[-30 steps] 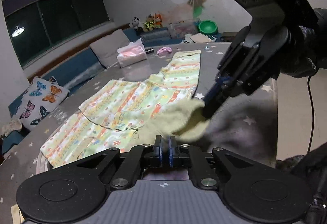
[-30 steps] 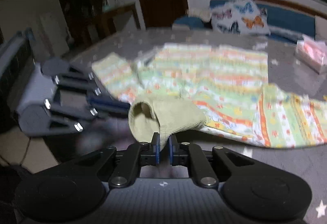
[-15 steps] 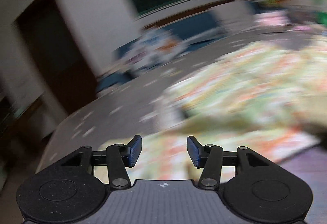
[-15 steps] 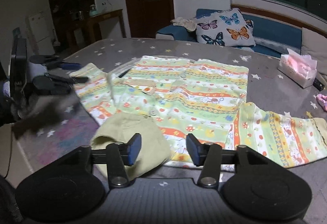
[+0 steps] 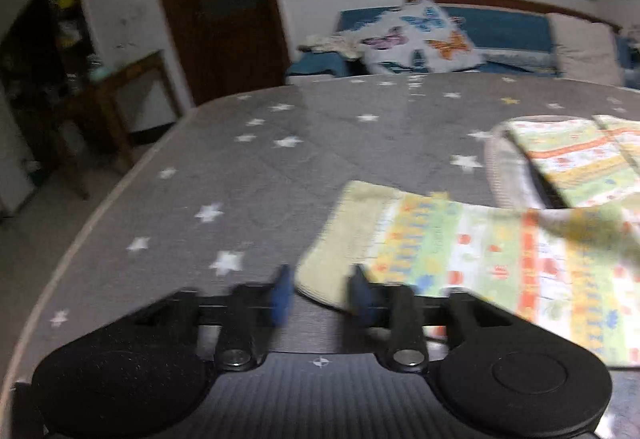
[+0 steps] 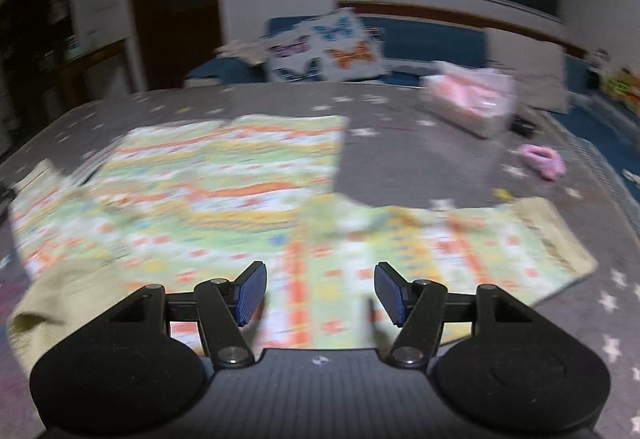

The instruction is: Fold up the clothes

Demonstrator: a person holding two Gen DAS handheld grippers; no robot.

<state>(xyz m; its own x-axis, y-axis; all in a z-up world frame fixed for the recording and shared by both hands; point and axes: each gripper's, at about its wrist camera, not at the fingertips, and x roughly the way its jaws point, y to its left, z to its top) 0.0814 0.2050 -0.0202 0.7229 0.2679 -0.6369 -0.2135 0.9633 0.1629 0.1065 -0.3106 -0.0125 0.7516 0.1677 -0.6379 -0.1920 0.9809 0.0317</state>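
my left gripper (image 5: 320, 295) is parted, fingers empty, with the yellow cuff (image 5: 340, 239) of the patterned garment (image 6: 224, 191) between them at the frame's lower centre. my right gripper (image 6: 318, 293) gapes wide, holding nothing, above the garment spread flat on the starred table (image 5: 224, 167).

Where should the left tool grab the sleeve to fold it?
Probably at the plain yellow-green cuff, the free end of the sleeve lying flat on the starry table. The left tool is open with the cuff's near corner between its fingers. Coming from that outer end, low along the table, looks best, since the cuff's edge faces that way.
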